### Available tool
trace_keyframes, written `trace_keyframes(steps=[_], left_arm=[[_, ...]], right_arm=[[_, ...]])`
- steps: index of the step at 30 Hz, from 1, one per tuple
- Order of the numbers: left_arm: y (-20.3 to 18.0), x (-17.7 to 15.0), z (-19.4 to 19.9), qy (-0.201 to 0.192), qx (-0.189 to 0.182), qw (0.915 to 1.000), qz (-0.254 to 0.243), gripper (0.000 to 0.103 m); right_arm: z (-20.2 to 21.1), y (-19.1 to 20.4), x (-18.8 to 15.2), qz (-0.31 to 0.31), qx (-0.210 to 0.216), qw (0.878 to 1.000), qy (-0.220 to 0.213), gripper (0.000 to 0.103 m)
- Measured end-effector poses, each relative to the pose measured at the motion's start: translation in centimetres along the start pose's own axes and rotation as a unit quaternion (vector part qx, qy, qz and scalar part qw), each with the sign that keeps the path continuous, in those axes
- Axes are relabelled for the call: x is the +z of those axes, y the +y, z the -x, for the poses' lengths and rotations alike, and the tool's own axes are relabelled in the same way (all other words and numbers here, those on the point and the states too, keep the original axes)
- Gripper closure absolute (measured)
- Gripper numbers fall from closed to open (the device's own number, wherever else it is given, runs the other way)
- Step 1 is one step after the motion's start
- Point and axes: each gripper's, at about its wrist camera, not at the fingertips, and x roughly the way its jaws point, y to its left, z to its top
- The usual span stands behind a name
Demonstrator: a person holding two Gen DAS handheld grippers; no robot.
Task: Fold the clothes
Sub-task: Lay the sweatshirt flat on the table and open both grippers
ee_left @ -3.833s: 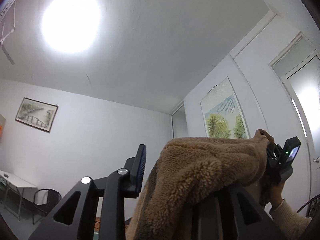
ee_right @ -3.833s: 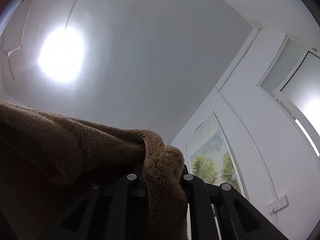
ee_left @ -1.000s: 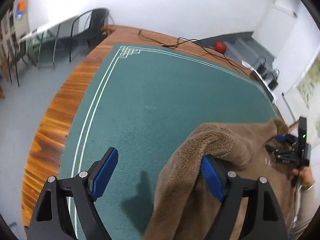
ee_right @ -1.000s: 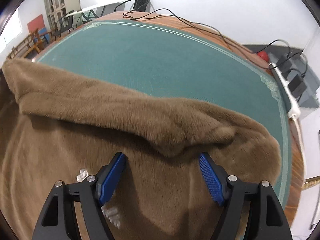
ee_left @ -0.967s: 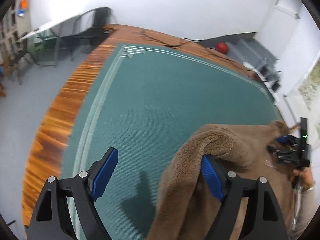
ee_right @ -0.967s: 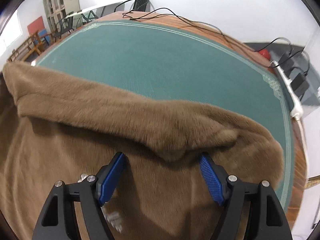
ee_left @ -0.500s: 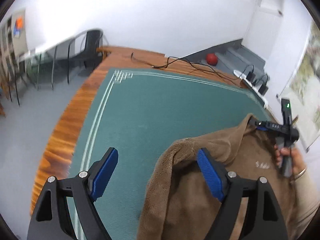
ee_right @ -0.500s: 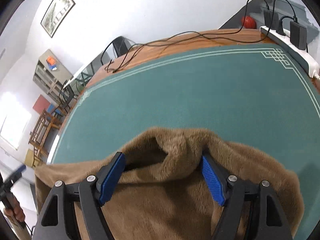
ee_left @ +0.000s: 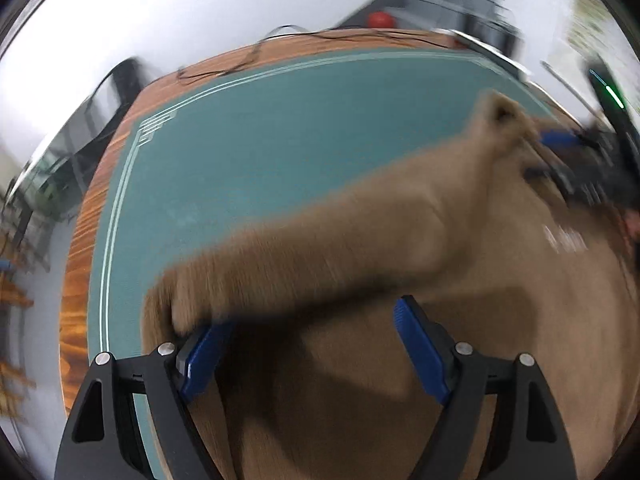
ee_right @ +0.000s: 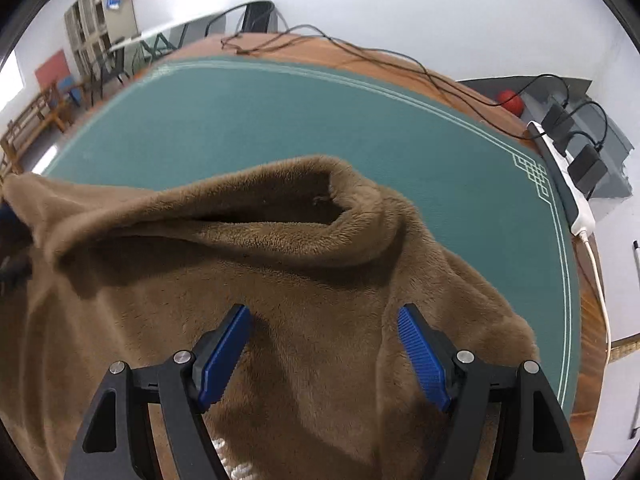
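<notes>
Both claws angled steeply down over the worktop (ee_right: 280, 120), which has a green mat with pale border lines and a wood rim showing round the edge.

Brown fleece garment (ee_right: 320, 280) lies spread on the green mat, on my near side, bunched into a thick rolled fold across its far edge. In the right wrist view the fold stands up with a dark hollow opening in it. The garment's right edge stops short of the mat's border lines.

Right claw (ee_right: 324, 344): jaws wide apart, blue pads (ee_right: 420, 352) clear of the cloth on both sides, nothing pinched between them. It hangs over the flat part of the fleece, just short of the rolled fold. Small white markings on the cloth show below it at the frame's bottom edge.

Left claw (ee_left: 308, 352): jaws also wide. Picture badly smeared. The left pad sits at the garment's left end, under the end of the fold; whether cloth presses on it I cannot tell. The right pad stands free above the fleece. No grip across the jaws.

From the left wrist view, my other claw shows at the far right edge, at the far corner of the garment, blurred.

Black cables (ee_right: 360, 52) trail over the wood rim at the far side. A white power strip (ee_right: 568, 184) with black adapters lies along the right rim. Red ball (ee_right: 510, 100) beyond it.
</notes>
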Motion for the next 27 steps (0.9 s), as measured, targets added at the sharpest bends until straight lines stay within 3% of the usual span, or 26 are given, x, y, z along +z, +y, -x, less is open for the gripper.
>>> trace_keyframes(steps=[4,6,8,10,11,19,24,27], left_arm=[[2.9,3.3,-2.9,0.020,-0.020,0.9942,0.104,0.018],[4.8,3.7,-4.2,0.031,-0.062,0.9815,0.179,0.018],[6.6,3.7,-5.1,0.032,-0.107,0.9625,0.247,0.018],[7.5,3.5,-5.3,0.019,-0.131,0.9503,0.282,0.018],[7.5,3.5,-5.3,0.018,-0.136,0.9485,0.285,0.018],[5.5,2.3,-3.4,0.020,-0.119,0.9668,0.226,0.018],[5.2,0.0,0.1,0.005,-0.108,0.9773,0.182,0.017],[4.5,-2.0,2.6,0.000,-0.110,0.9812,0.159,0.016]], right_arm=[[-2.0,-0.7,1.8,-0.027,0.002,1.000,-0.012,0.025],[-2.5,-1.1,2.7,-0.045,0.000,0.998,-0.032,0.025],[-3.7,-1.6,3.7,-0.066,0.003,0.997,-0.050,0.025],[-4.7,-1.9,4.1,-0.081,0.009,0.995,-0.055,0.024],[-5.2,-2.0,4.0,-0.085,0.010,0.995,-0.059,0.020],[-1.5,-2.1,1.7,-0.088,0.009,0.993,-0.074,0.020],[5.1,-3.5,-2.4,-0.087,0.007,0.991,-0.106,0.020],[9.5,-4.9,-6.8,-0.104,0.008,0.986,-0.129,0.020]])
